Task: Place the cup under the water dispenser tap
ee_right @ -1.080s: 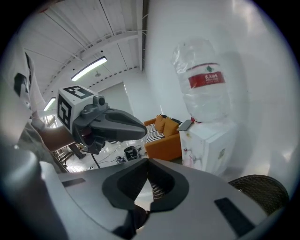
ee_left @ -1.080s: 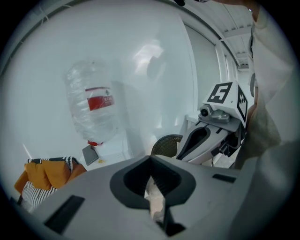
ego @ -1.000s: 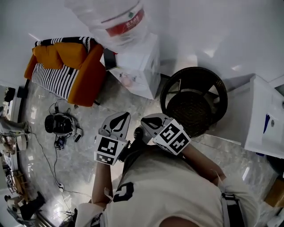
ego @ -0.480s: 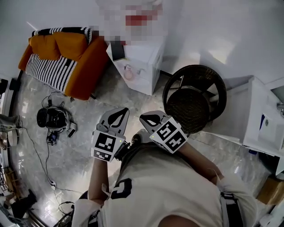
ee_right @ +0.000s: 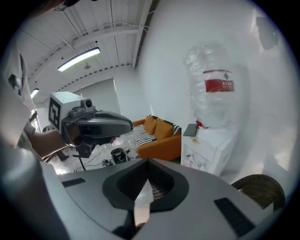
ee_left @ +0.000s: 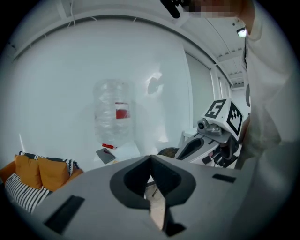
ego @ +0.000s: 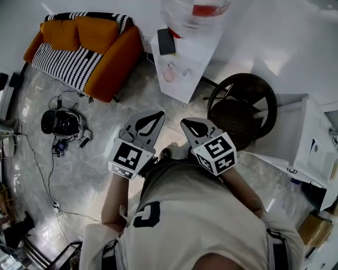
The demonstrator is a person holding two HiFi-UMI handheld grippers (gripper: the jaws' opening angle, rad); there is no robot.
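Note:
The white water dispenser (ego: 186, 66) stands against the far wall, a clear bottle with a red label (ego: 196, 10) on top and a dark flat phone-like object (ego: 166, 41) on its lid. No cup shows in any view. My left gripper (ego: 153, 117) and right gripper (ego: 191, 125) are held side by side in front of my chest, both pointing toward the dispenser and both shut with nothing between the jaws. The left gripper view shows the bottle (ee_left: 115, 112) ahead and the right gripper (ee_left: 206, 140) beside it. In the right gripper view the dispenser (ee_right: 208, 150) is ahead on the right.
An orange sofa with striped cushions (ego: 90, 47) stands left of the dispenser. A dark wicker chair (ego: 243, 111) is to its right, then a white cabinet (ego: 311, 147). A black device with trailing cables (ego: 63, 124) lies on the marble floor at left.
Both grippers and I have moved forward toward the dispenser. It now sits more central in the head view, and the sofa has slid toward the top left. Both jaws stayed shut.

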